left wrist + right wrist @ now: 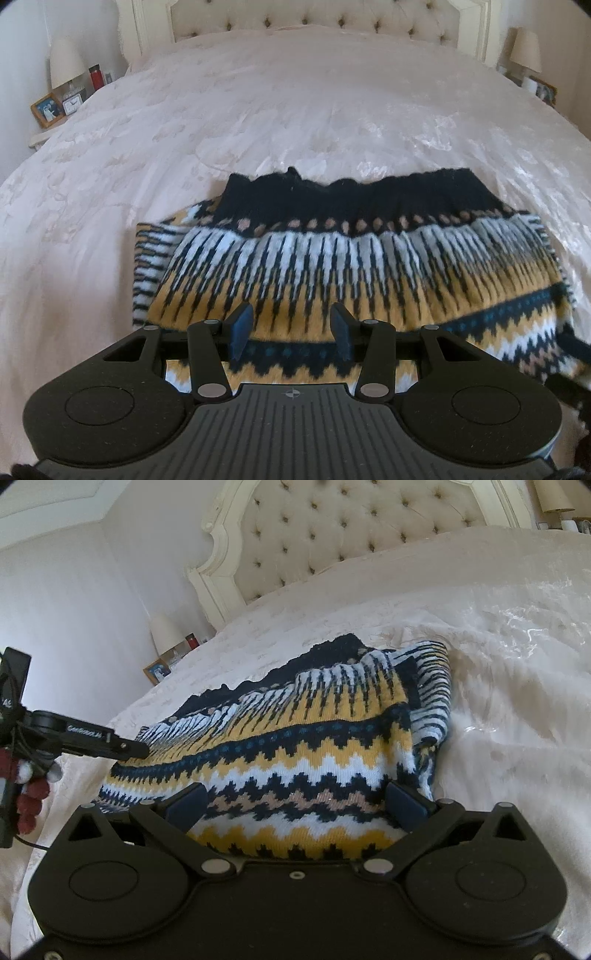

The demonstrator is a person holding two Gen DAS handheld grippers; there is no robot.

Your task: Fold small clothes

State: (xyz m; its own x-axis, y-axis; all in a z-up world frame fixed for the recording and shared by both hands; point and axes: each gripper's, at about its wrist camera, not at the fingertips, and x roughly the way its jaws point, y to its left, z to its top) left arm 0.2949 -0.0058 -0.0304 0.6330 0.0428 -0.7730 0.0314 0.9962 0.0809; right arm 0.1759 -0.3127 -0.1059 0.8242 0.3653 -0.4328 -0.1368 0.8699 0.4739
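A knitted sweater (332, 258) with black, yellow, white and blue zigzag bands lies folded on the bed, its black ribbed hem toward the headboard. My left gripper (291, 328) hovers over the sweater's near left part, its blue pads apart with nothing pinched between them. In the right wrist view the sweater (295, 723) fills the middle. My right gripper (295, 805) stands wide open at its near edge, a pad on each side of the fabric and neither pressing it. The left gripper (125, 749) reaches in from the left to the sweater's edge.
A pale shiny bedspread (258, 110) covers the bed, with a tufted cream headboard (351, 528) behind. A nightstand at the left holds a lamp (64, 62), a photo frame (46, 109) and a red bottle (96, 77). A hand in dark red (31, 797) holds the left gripper.
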